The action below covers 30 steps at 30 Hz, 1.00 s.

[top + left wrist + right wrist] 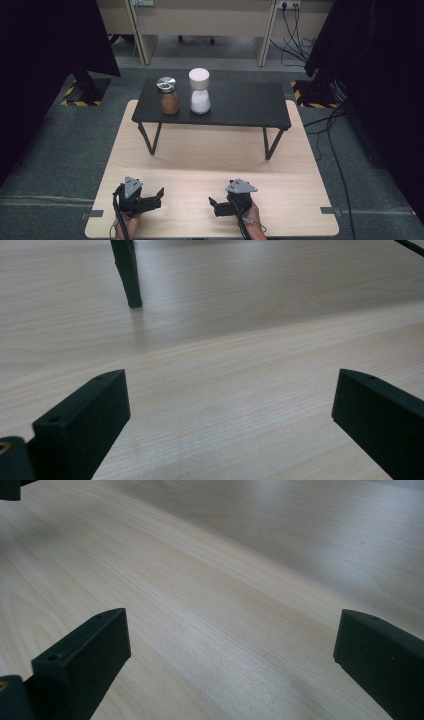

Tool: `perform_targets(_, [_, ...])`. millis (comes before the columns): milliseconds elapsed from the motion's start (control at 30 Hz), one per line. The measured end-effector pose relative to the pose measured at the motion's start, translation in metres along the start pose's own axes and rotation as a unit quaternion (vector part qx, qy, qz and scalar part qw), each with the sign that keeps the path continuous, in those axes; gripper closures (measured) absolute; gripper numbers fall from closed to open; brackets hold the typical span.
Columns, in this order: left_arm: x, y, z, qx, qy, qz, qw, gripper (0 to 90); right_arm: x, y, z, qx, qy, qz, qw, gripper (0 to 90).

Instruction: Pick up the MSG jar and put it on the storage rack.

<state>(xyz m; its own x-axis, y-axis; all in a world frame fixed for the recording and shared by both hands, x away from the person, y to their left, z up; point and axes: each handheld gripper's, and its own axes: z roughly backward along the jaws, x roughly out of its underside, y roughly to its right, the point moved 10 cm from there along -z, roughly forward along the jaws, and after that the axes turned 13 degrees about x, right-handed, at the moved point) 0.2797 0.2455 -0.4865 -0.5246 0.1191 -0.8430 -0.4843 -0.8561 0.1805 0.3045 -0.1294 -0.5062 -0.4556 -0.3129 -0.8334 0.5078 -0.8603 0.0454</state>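
high view looks down on a pale wooden desk with a low black shelf standing across its far half on thin black legs. at the shelf's left end two shakers stand upright, just beside each other but apart: a glass spice jar with a silver cap and brown powder inside, and to its right a white-capped salt shaker holding white grains. both sit nearer the shelf's left edge than its middle.

down at the desk's near edge a person holds two tools. the left gripper rests near the near left corner, its nose turned toward the other one; the right gripper sits a little right of the middle of that edge, nose turned back toward it. the two are apart, bare wood between them.

from the left gripper view the jaws stand wide with nothing but desk grain between, and one shelf leg shows ahead. the right gripper view shows the same wide gap over bare wood.
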Motion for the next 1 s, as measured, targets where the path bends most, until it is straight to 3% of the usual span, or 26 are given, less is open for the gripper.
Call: perform_targets(1000, [0.0000,0.0001,-0.0005,0.000,-0.001,0.000,1.0000,1.3,0.0006,-0.0007,-0.0005,-0.002,0.000,-0.002,1.0000,1.7])
